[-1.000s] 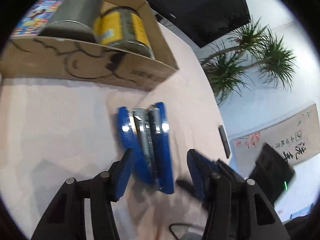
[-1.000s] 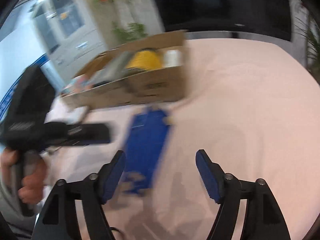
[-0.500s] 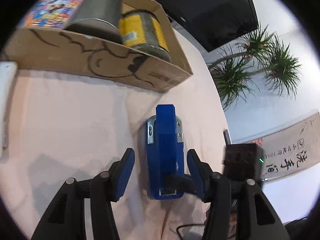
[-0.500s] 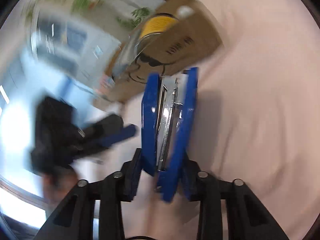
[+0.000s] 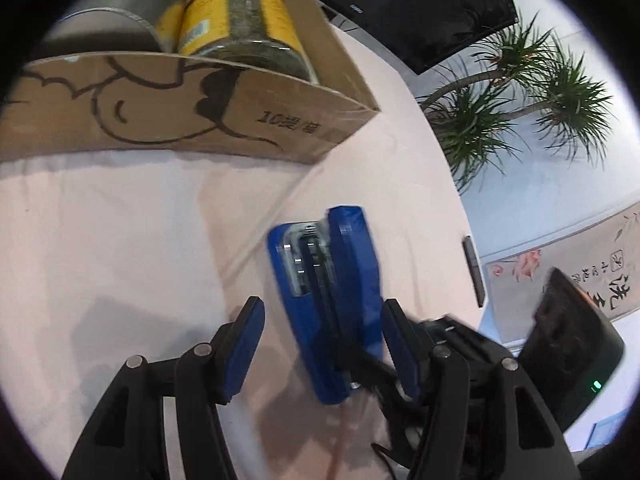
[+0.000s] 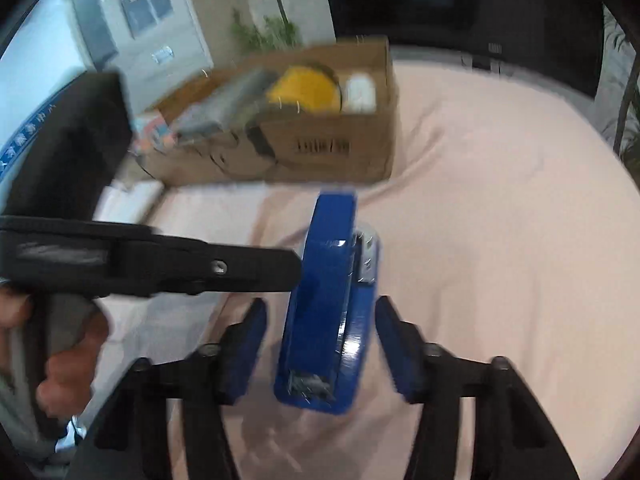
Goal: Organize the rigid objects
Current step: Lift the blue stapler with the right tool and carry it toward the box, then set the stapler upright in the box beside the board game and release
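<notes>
A blue stapler (image 5: 328,300) with a metal magazine lies on the pink tablecloth, between the fingers of both grippers. In the left wrist view my left gripper (image 5: 324,328) is open around it, pads apart from it. In the right wrist view the stapler (image 6: 328,312) stands on its side between the open fingers of my right gripper (image 6: 320,332), which do not press it. The left gripper's black finger (image 6: 192,268) reaches in from the left and touches the stapler's side. A cardboard box (image 5: 168,116) beyond holds a yellow-labelled jar (image 5: 244,24) and a grey can (image 5: 116,8).
The box (image 6: 328,148) also holds a white item (image 6: 360,92) and a colourful pack (image 6: 152,136). A dark screen (image 5: 420,4) and potted plants (image 5: 520,92) stand past the table's far edge. A small black bar (image 5: 474,272) lies near the right edge.
My right gripper was shut on the stapler half a second ago and has now opened. The stapler has turned onto its side. The left gripper moved closer to the box.
</notes>
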Demonstrator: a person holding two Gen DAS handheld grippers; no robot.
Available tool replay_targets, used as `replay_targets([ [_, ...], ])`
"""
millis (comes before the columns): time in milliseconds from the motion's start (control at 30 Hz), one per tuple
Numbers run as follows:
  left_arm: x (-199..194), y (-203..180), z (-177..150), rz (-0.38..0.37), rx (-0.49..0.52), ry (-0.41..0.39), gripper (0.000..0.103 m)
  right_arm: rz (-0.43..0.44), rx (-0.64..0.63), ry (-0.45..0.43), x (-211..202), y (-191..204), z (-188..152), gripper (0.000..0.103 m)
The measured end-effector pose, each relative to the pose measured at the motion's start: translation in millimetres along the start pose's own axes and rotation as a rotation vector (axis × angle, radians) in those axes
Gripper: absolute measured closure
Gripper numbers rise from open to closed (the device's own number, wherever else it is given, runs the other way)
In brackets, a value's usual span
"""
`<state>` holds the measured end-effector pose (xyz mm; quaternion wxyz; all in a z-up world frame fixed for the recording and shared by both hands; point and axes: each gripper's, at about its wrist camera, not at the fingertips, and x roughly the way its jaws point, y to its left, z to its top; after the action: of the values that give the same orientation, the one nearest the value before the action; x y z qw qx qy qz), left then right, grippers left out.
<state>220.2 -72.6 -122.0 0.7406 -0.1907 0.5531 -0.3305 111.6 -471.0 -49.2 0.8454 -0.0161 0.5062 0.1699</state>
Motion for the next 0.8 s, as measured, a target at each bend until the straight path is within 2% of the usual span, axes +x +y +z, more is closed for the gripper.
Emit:
replay_targets([
  [33, -3, 3, -1, 0.004, -0.004, -0.002, 0.044, -0.007, 0.020, 0.019, 7, -2, 0, 0.075],
  [100, -10, 11, -5, 0.013, -0.014, -0.004, 0.044, 0.002, 0.035, 0.016, 7, -1, 0, 0.076],
  [200, -16, 20, -11, 0.003, -0.039, 0.005, 0.041, 0.154, 0.145, 0.052, 6, -10, -1, 0.077],
  [267, -24, 28, -16, -0.024, -0.055, -0.001, 0.041, 0.294, 0.258, 0.099, 9, -21, -4, 0.078],
  [367, -38, 37, -25, -0.066, -0.071, -0.024, 0.050, 0.396, 0.333, 0.135, 11, -15, -10, 0.078],
  [400, -42, 38, -25, -0.085, -0.075, -0.024, 0.061, 0.418, 0.341, 0.145, 15, -11, -10, 0.078],
  [533, -72, 45, -25, -0.060, -0.070, -0.072, 0.065, 0.447, 0.300, 0.171, 33, 26, 3, 0.078],
  [633, -105, 47, -11, -0.060, -0.049, -0.141, 0.071, 0.465, 0.263, 0.128, 27, 49, 23, 0.078],
  [800, -160, 41, 49, -0.043, 0.018, -0.250, 0.071, 0.454, 0.141, 0.000, -1, 92, 88, 0.078],
])
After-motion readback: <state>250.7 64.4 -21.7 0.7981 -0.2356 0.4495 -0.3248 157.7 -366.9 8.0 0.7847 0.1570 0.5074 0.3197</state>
